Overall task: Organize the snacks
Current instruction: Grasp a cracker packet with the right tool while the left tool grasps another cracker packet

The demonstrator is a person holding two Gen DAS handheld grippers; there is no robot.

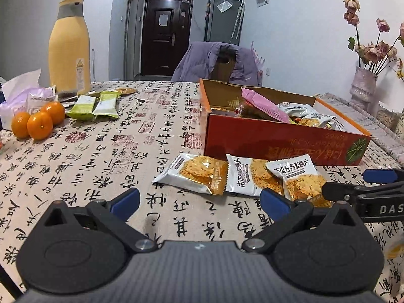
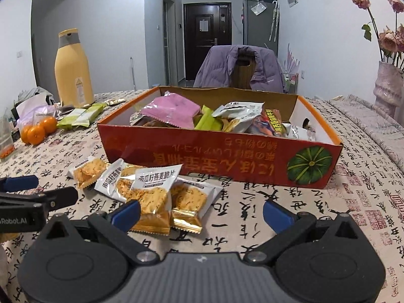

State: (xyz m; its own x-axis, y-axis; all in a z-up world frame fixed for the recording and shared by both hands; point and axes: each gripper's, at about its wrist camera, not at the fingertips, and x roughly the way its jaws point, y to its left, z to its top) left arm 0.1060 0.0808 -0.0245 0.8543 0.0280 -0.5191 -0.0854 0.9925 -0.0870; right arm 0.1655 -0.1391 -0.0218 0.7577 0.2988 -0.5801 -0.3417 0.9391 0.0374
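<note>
A red cardboard box (image 1: pixel 277 146) (image 2: pixel 202 156) holds a pink packet (image 2: pixel 171 109) and several other snacks. Several white-and-orange oat crisp packets (image 1: pixel 252 174) (image 2: pixel 149 189) lie on the cloth in front of it. My left gripper (image 1: pixel 199 202) is open and empty, just short of the packets. My right gripper (image 2: pixel 202 210) is open and empty, low over the nearest packets, with its left finger beside one. Each gripper's fingers show at the edge of the other's view. Two green packets (image 1: pixel 93 106) (image 2: pixel 80 117) lie at the far left.
Three oranges (image 1: pixel 38 122) (image 2: pixel 38 131), a tall yellow flask (image 1: pixel 69 48) (image 2: pixel 73 70) and a plastic bag (image 1: pixel 17 96) stand at the far left. A vase of dried flowers (image 2: pixel 388 85) is at the right. A chair with a purple jacket (image 2: pixel 240 68) is behind the table.
</note>
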